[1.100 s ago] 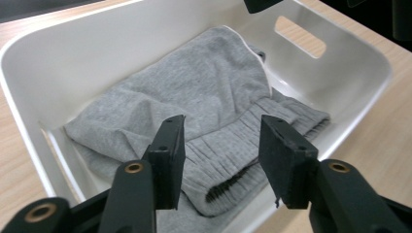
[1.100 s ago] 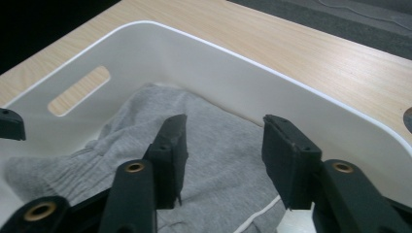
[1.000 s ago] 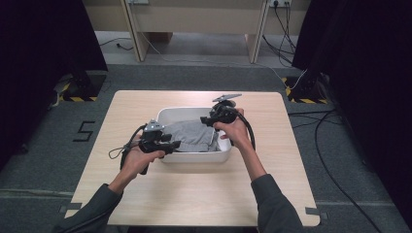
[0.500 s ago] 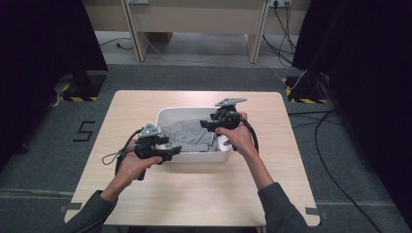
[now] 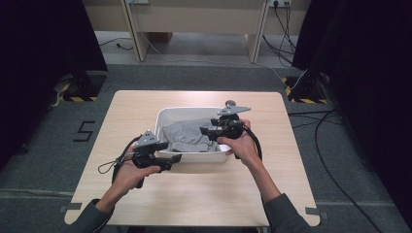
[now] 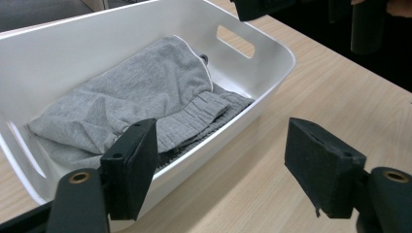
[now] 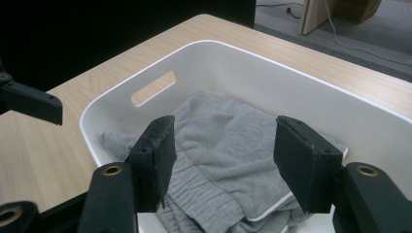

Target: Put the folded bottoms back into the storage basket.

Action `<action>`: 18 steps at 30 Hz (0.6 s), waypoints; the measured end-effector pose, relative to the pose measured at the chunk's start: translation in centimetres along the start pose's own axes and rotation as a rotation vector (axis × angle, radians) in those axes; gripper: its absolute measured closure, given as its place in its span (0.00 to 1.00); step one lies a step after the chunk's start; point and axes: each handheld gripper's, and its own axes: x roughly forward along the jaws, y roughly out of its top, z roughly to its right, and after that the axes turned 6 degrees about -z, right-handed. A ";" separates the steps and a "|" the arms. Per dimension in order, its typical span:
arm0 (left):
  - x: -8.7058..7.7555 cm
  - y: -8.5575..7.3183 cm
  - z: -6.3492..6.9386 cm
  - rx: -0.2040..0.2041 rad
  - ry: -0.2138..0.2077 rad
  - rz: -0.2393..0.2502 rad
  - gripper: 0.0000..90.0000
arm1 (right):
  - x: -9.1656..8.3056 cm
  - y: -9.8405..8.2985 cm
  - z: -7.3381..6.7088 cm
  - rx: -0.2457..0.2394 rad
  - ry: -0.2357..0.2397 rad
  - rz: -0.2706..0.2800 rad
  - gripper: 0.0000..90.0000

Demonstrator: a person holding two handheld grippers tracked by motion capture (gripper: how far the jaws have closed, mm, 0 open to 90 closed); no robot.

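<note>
Grey garment (image 5: 187,136) – crumpled, ribbed waistband showing – inside white tub (image 5: 194,157)

The right gripper (image 7: 221,160), jaws just opening with nothing between them, hangs over grey sweatpants (image 7: 218,131) in a white tub (image 7: 272,73).

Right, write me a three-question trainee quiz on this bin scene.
1. True or false: the grey garment lies inside the white bin.
2. Which tool hangs over the bin's inside: A left tool, B right tool?
3. Fill in: between the left tool's pads there is ____.

Key: 1 true. 2 B; the left tool sits outside the bin's near wall. 3 nothing; both tools are open and hold nothing, their jaws having just been opening.
</note>
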 end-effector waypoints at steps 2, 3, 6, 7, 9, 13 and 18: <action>-0.2 -0.2 0.2 0.000 -0.001 0.004 0.29 | -0.2 -0.3 -0.2 -0.003 -0.001 0.001 0.46; -0.2 -0.2 0.3 -0.001 -0.004 0.006 0.29 | -0.3 -0.4 -0.3 0.000 0.001 0.003 0.46; -0.5 -0.6 0.6 0.000 -0.007 0.012 0.28 | -0.6 -1.0 -0.6 -0.007 0.005 0.011 0.46; -0.5 -0.7 0.7 0.004 -0.007 0.014 0.27 | -0.8 -1.2 -0.8 -0.005 0.007 0.013 0.46; -0.7 -1.0 1.0 0.011 -0.005 0.016 0.25 | -1.0 -1.6 -1.0 -0.009 0.006 0.022 0.45; -1.1 -1.6 1.6 0.022 -0.018 0.021 0.24 | -1.8 -2.4 -1.6 -0.021 0.004 0.041 0.45; -1.4 -2.2 2.0 0.020 -0.029 0.026 0.24 | -2.7 -3.4 -2.1 -0.025 0.019 0.055 0.45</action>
